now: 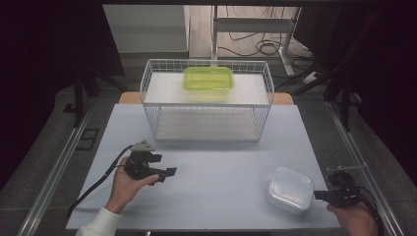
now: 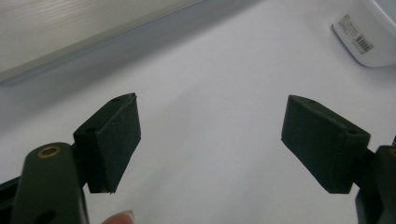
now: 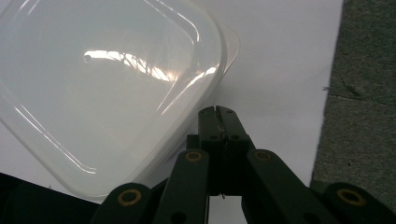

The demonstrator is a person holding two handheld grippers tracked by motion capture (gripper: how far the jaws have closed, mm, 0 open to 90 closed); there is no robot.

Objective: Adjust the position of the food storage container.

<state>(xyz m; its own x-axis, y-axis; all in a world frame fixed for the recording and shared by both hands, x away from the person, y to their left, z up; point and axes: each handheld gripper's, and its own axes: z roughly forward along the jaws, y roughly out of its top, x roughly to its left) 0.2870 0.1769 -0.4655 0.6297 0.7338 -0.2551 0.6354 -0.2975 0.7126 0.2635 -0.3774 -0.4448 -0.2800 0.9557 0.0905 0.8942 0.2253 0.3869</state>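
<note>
My right gripper (image 3: pixel 219 111) has its jaws pressed together on nothing, just beside the rim of the clear lidded container (image 1: pixel 290 189) at the counter's (image 1: pixel 216 172) near right corner, while my left gripper (image 1: pixel 158 172) hovers with jaws wide apart, well away at the left

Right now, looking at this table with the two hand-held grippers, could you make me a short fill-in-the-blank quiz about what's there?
1. The green lidded container sits on the ____ shelf of the white wire rack.
2. The jaws of the left gripper stand ____.
3. The jaws of the right gripper are ____, right beside the white lidded container.
4. The white lidded container rests on the ____.

Missing words: top; open; shut; table
</note>
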